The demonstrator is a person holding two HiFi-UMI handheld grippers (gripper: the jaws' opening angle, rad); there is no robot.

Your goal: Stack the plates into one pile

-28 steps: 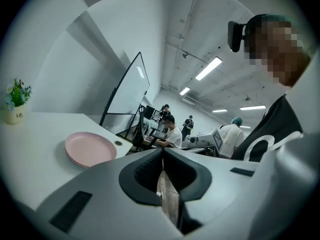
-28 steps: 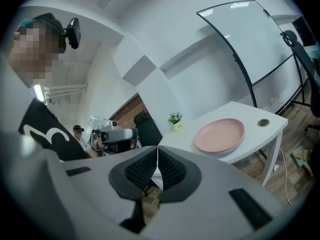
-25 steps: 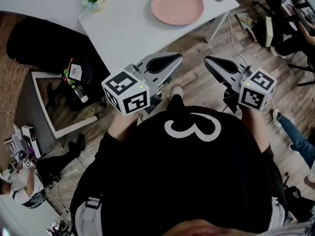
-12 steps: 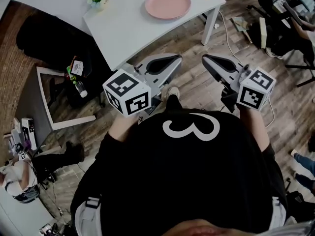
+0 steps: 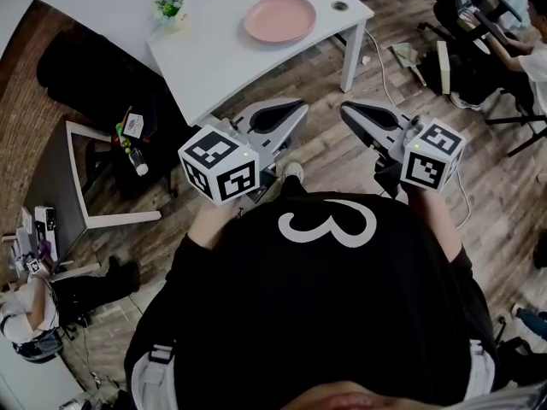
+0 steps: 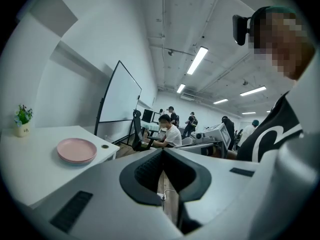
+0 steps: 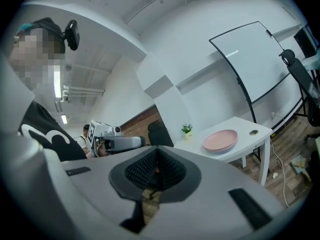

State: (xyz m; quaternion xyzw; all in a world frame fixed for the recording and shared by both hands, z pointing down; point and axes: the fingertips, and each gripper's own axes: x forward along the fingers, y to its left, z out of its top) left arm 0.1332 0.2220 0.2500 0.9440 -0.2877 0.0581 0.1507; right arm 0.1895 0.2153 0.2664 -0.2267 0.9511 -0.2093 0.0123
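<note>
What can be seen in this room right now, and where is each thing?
plates: one pile, pink, on the table near its round hole; how many plates is unclear
table: one, white, ahead of the person
potted plant: one, green, at the table's edge, apart from the plates
whiteboard: one, white with a dark frame, behind the table
floor: brown planks
other people: several, at desks further back
shirt: one, black with a white mark, on the person
left tool: one, grey, held short of the table, jaws shut, empty
right tool: one, grey, beside the left tool, jaws shut, empty
</note>
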